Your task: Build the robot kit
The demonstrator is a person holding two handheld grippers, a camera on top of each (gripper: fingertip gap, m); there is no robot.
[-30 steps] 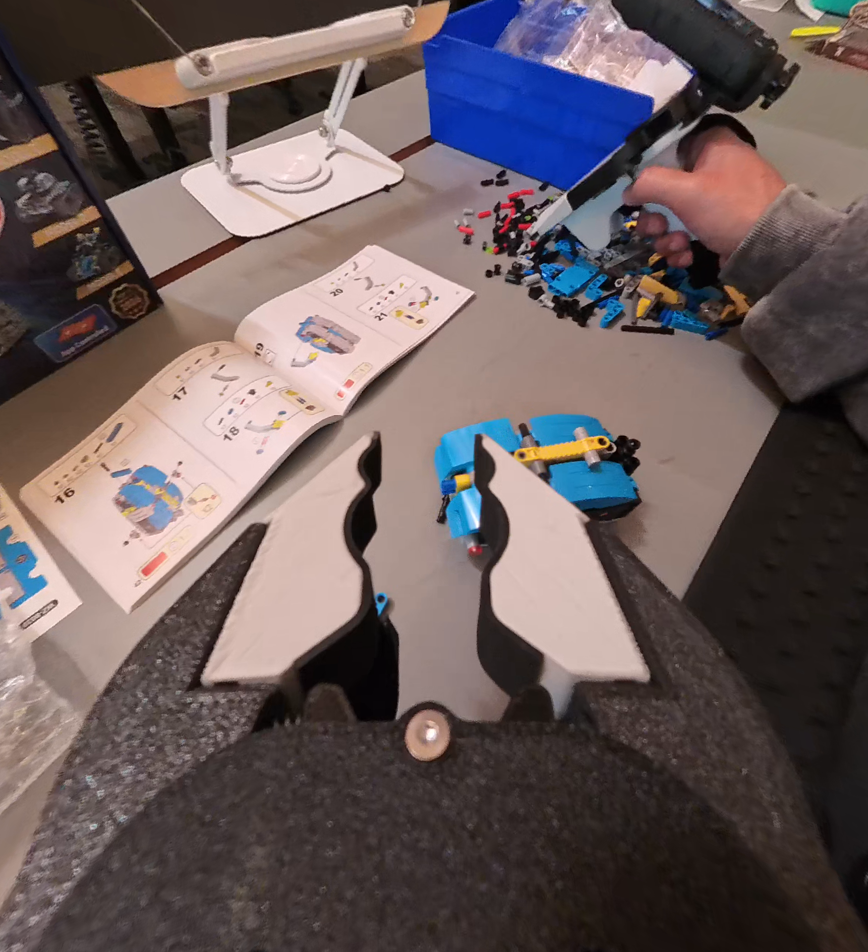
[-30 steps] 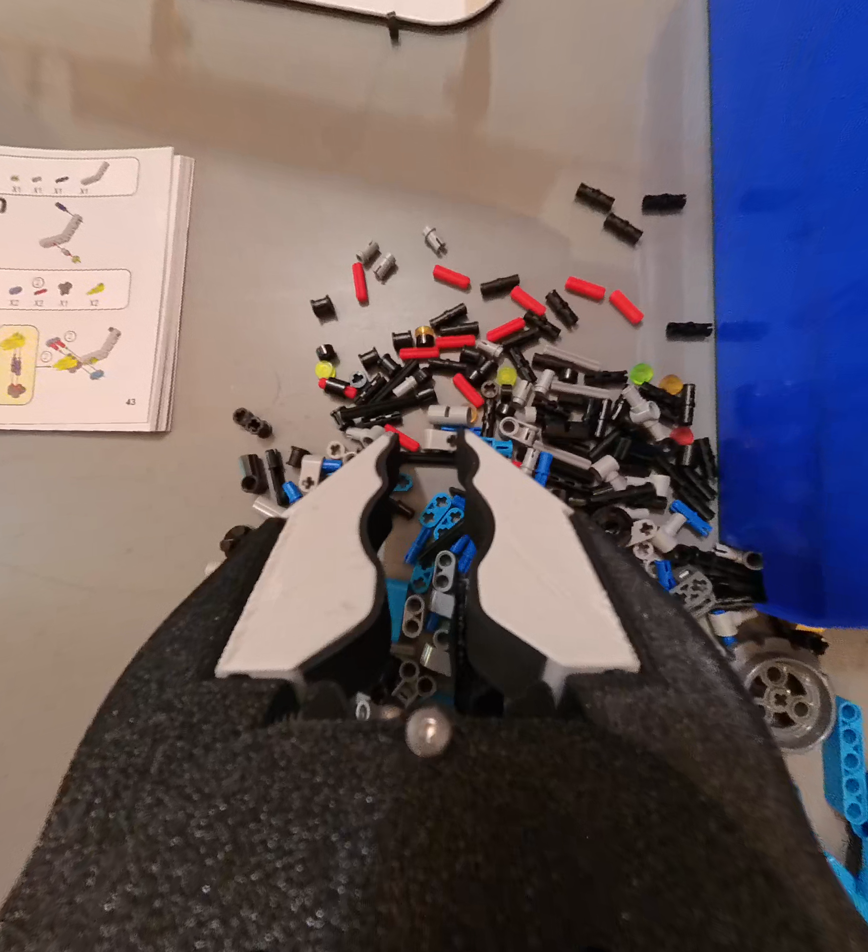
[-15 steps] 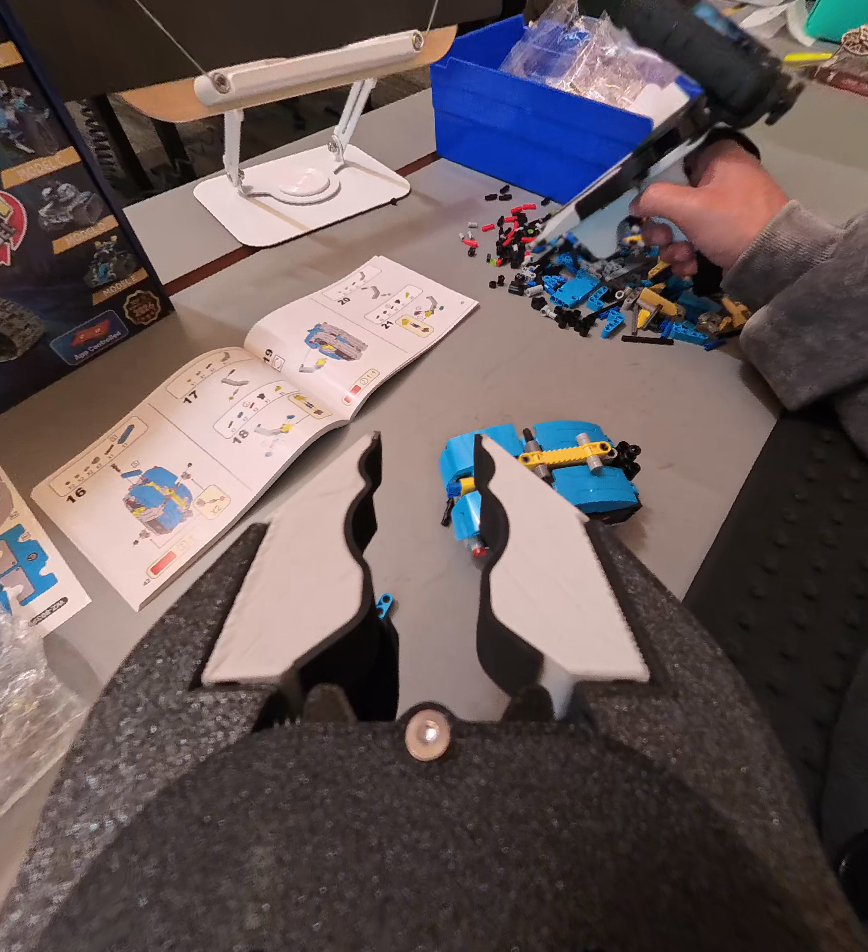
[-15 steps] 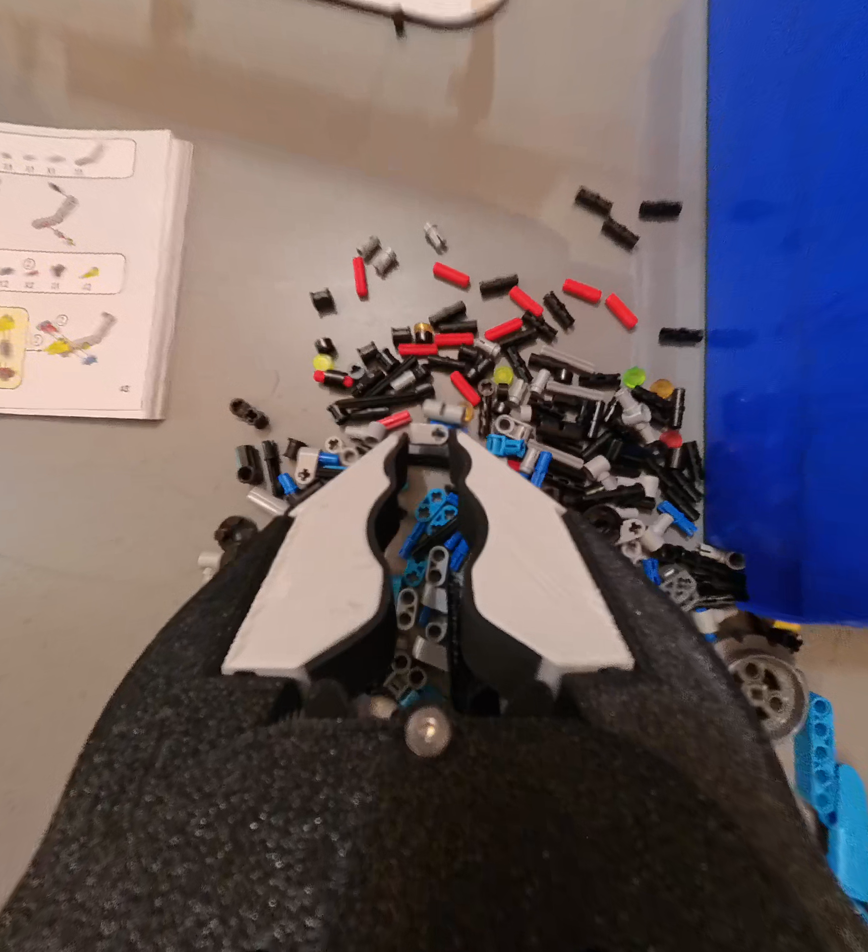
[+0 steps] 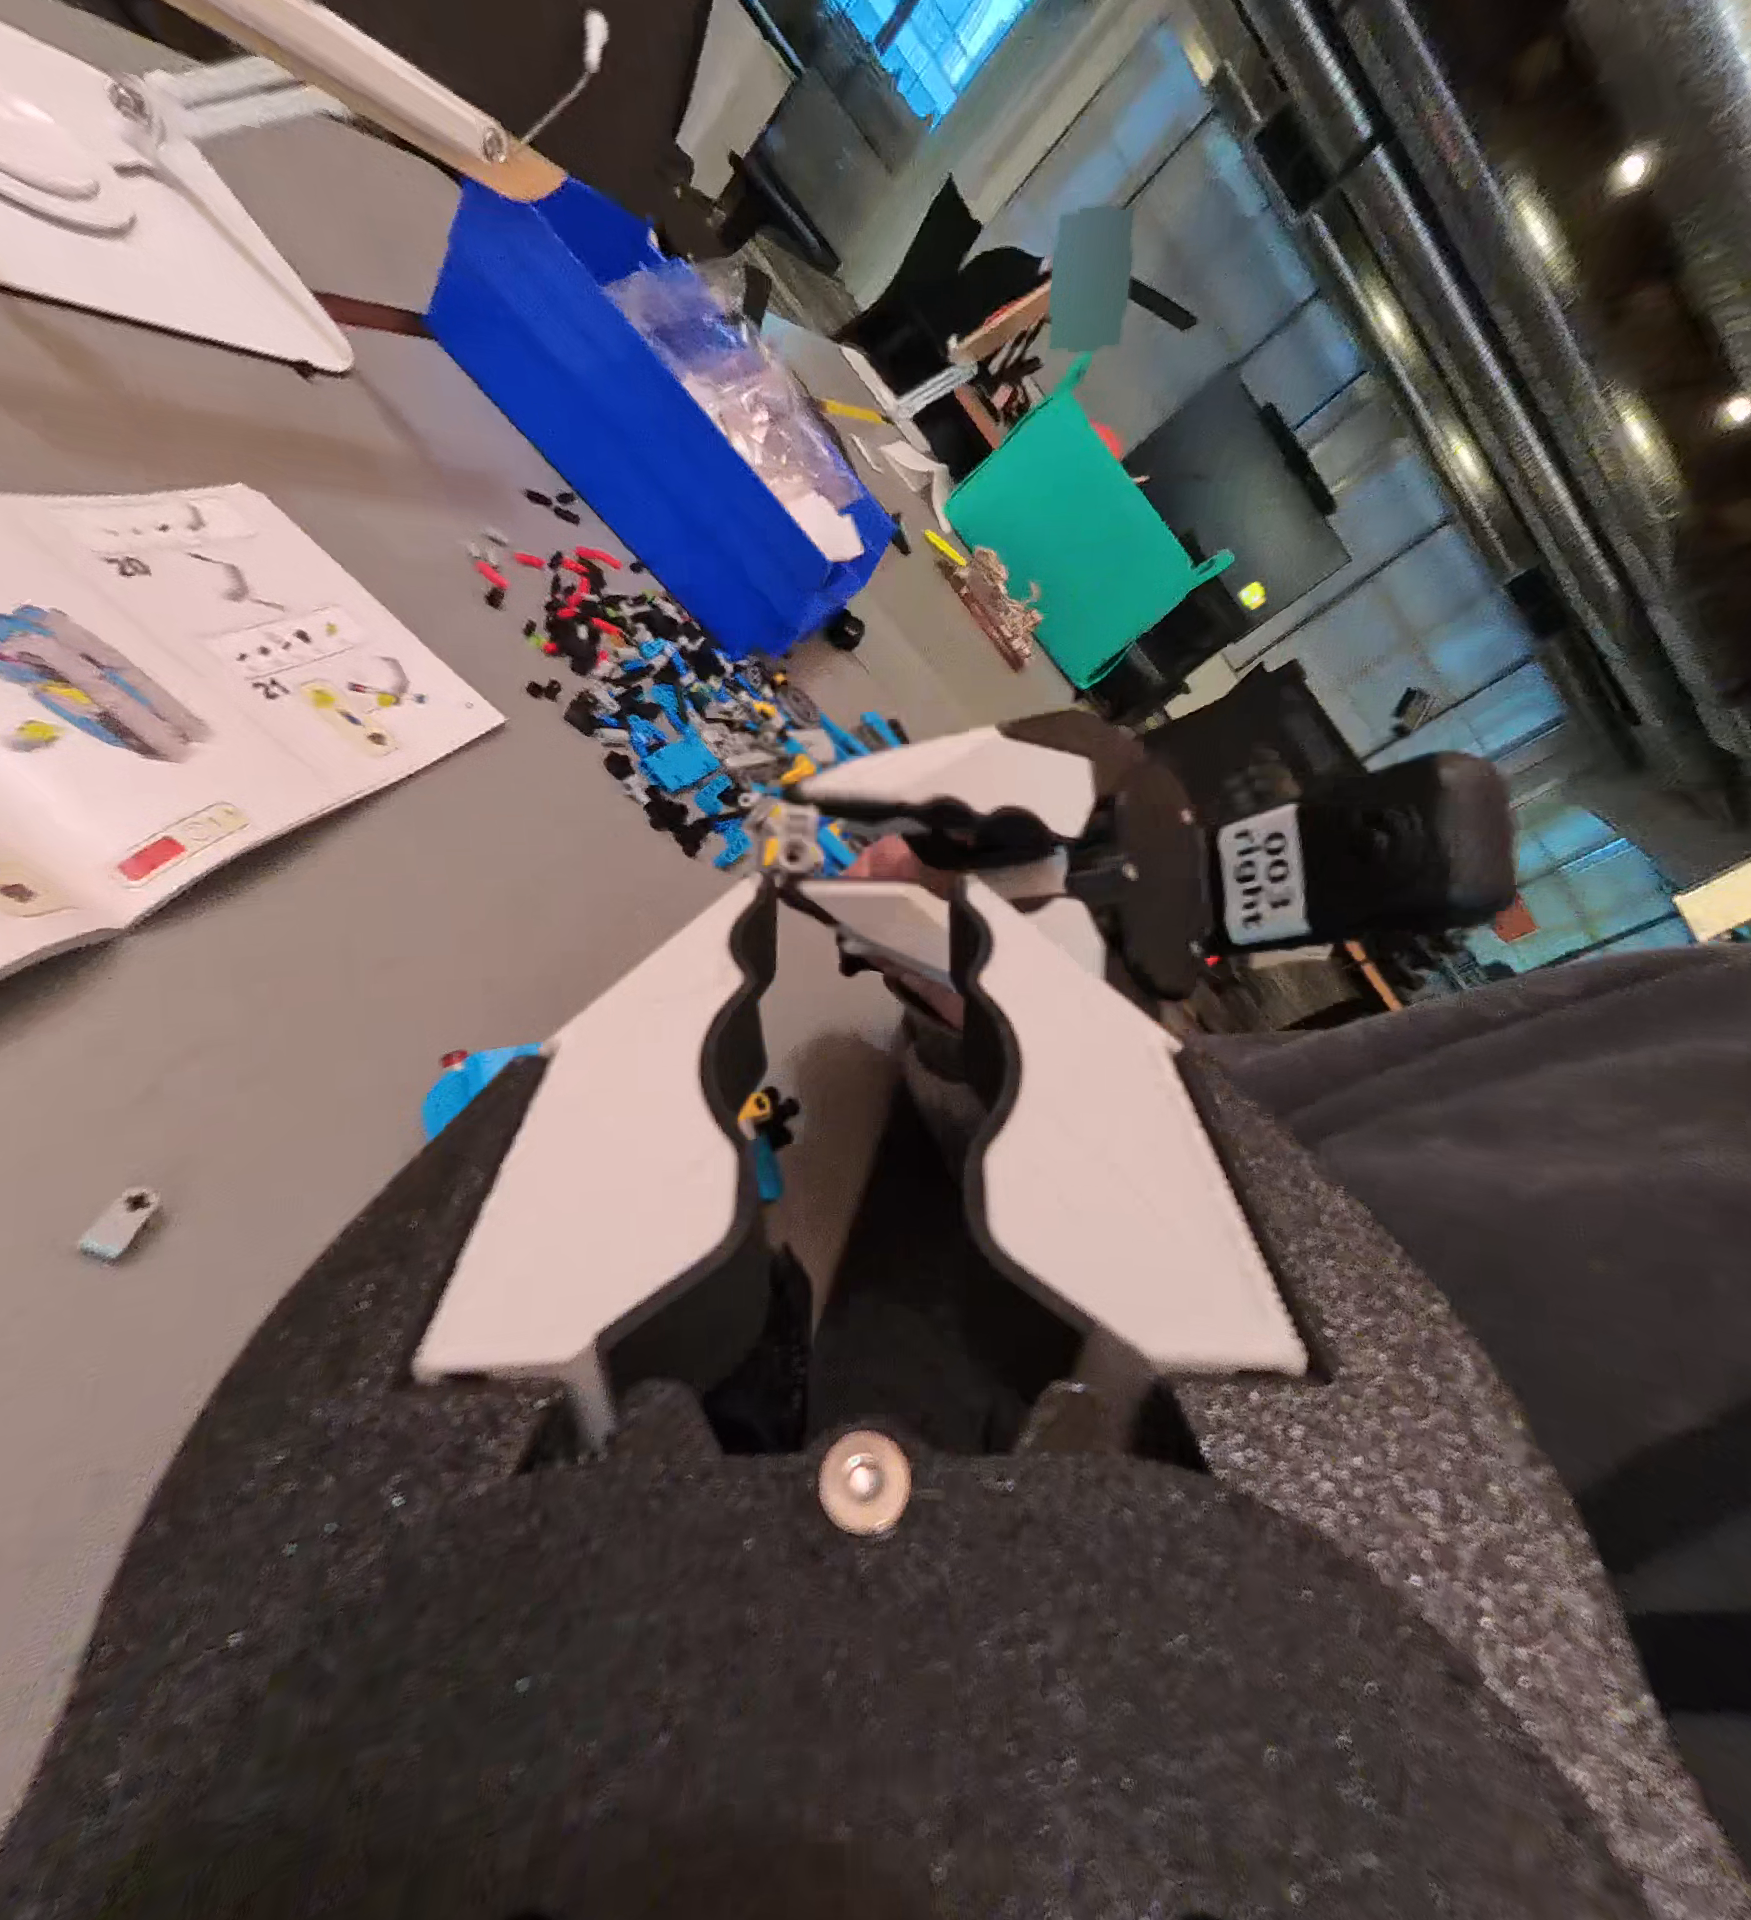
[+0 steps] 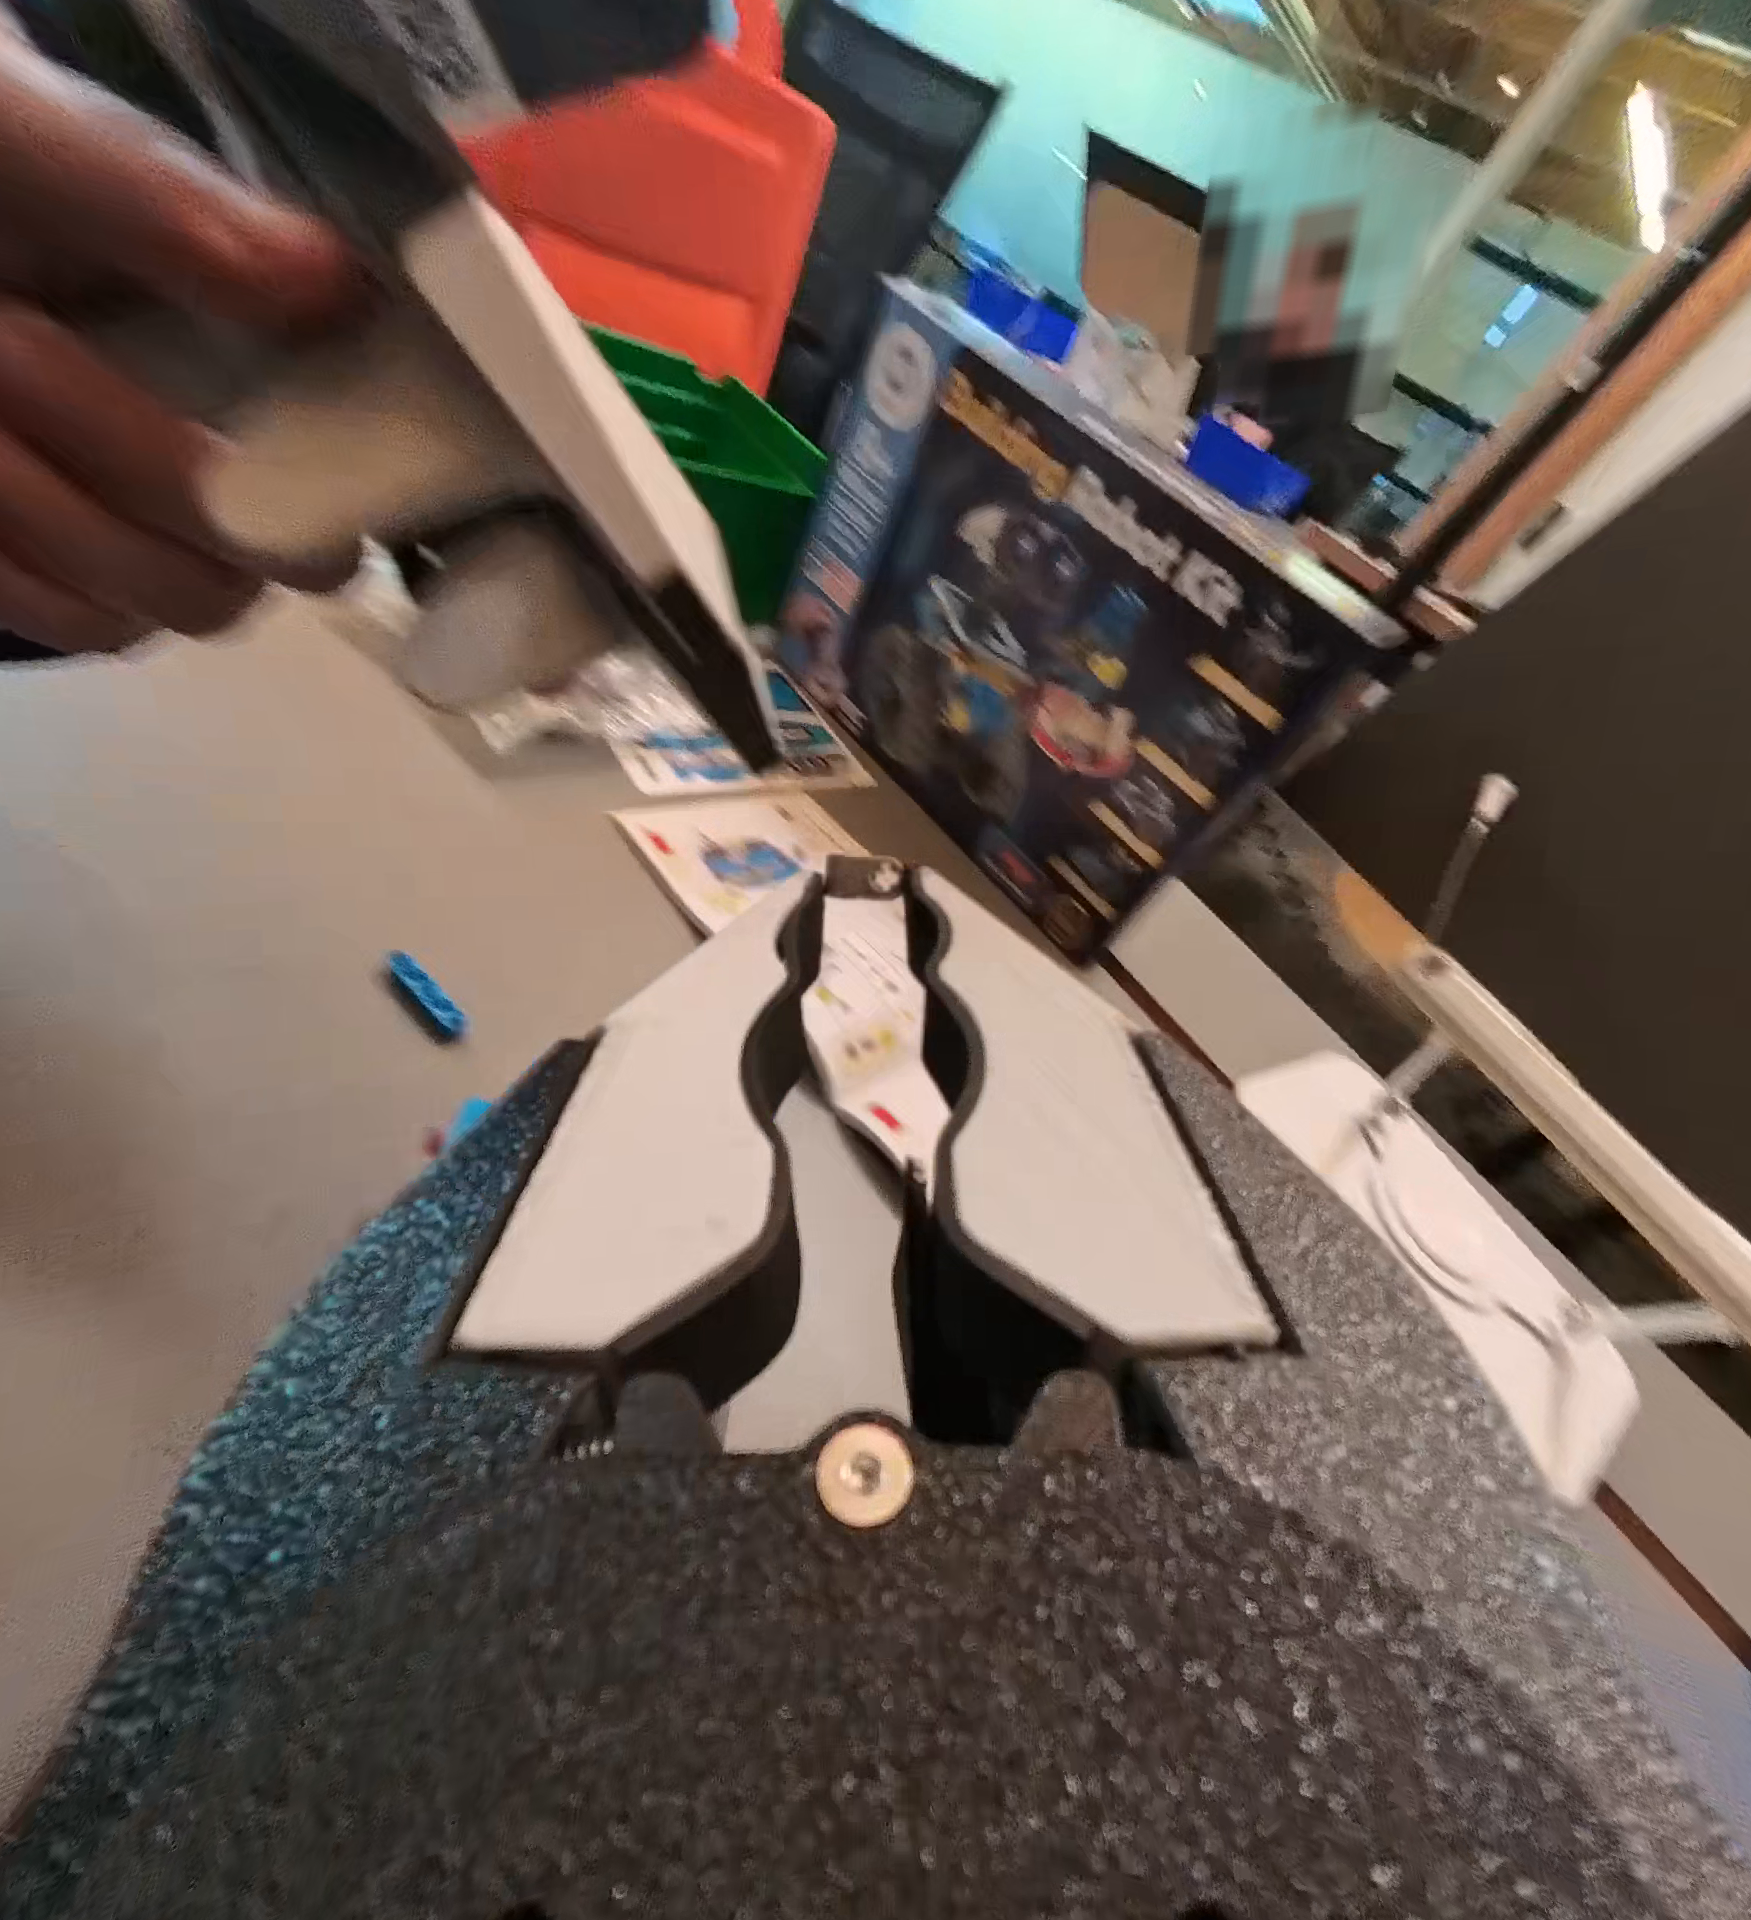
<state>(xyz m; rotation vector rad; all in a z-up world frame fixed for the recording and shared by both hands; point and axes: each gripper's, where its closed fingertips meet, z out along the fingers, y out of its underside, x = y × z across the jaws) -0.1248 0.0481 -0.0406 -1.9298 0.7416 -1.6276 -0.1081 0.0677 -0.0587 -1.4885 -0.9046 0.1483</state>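
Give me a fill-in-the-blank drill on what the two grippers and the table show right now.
1. The right gripper is ___ on a small grey piece.
2. The left gripper holds nothing; its jaws stand ___.
3. The bin beside the pile of loose parts is ___ in colour.

Missing words: shut; open; blue

Grey table point(image 5: 351, 935), blue-lit windows point(image 5: 912, 42), metal ceiling ducts point(image 5: 1723, 208)

Print on claw label point(image 5: 1258, 871), booklet point(image 5: 175, 665), box point(image 6: 1079, 665)
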